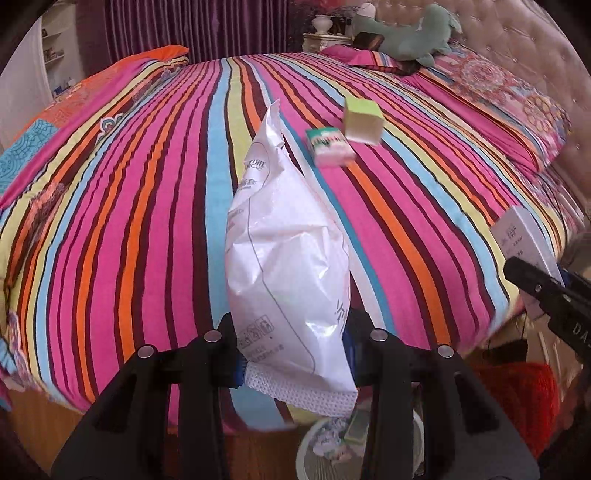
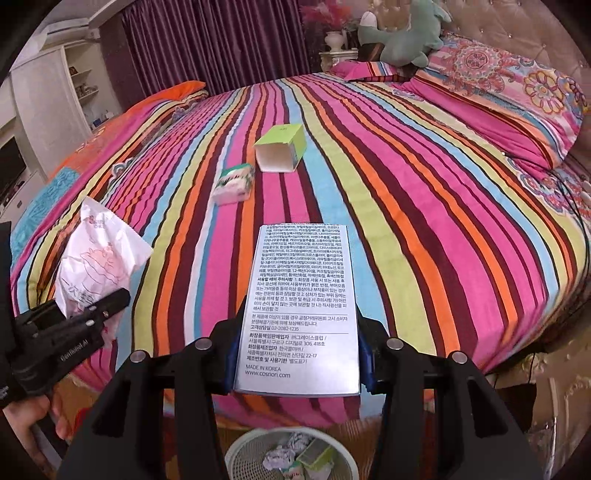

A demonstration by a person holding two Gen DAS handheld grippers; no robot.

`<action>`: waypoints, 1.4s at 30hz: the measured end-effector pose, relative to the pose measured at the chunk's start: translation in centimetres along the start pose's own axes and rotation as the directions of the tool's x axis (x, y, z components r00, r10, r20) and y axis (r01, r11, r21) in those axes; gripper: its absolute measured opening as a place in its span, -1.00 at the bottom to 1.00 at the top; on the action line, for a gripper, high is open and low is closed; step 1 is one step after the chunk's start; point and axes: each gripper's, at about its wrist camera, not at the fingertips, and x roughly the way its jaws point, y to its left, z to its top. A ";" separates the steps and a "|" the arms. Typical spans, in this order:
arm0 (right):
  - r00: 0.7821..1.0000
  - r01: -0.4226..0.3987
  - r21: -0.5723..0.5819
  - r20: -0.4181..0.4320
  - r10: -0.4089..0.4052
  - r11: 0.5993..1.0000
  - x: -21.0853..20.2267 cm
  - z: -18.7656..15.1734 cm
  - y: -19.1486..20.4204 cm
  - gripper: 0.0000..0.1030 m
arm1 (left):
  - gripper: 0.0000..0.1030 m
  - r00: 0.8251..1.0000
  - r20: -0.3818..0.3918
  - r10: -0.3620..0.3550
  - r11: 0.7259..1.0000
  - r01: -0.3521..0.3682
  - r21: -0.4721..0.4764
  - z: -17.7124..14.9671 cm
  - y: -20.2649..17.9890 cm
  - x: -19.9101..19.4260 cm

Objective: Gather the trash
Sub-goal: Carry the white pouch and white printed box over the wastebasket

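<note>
Above the striped bed [image 1: 147, 221], the left claw [image 1: 291, 350] is gripping a white wrapper [image 1: 288, 258] and the right claw [image 2: 297, 354] a printed box [image 2: 301, 306], over a wastebasket [image 2: 236, 454]. Releasing off-centre could be dropping either beside it.

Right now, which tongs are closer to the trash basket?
Right, I think. The right tongs hang just above the trash basket; the left tongs sit off to the side.

A striped bed [image 2: 388, 206] carries a green box [image 2: 282, 147] lying on its side, open end showing, and a small tissue pack [image 2: 234, 182] just beside it. Pillows [image 2: 509, 99] and a green plush toy [image 2: 402, 35] lie at its head.
</note>
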 end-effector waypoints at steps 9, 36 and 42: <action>1.000 -0.018 0.006 -0.007 0.018 1.000 -2.5 -3.8 0.7 -0.11 | -0.27 1.000 -0.002 -0.024 1.000 0.024 0.019 -5.3 -1.8 -3.1; 0.898 -0.005 0.204 -0.429 0.094 0.979 3.7 -14.8 -1.7 -0.12 | -0.27 0.880 -0.456 -0.132 0.984 0.173 0.047 -18.1 -6.9 4.0; 0.822 0.030 0.274 -0.553 0.132 0.961 6.9 -17.2 -2.2 -0.12 | -0.27 0.802 -0.582 -0.134 0.982 0.186 0.030 -20.0 -7.7 7.5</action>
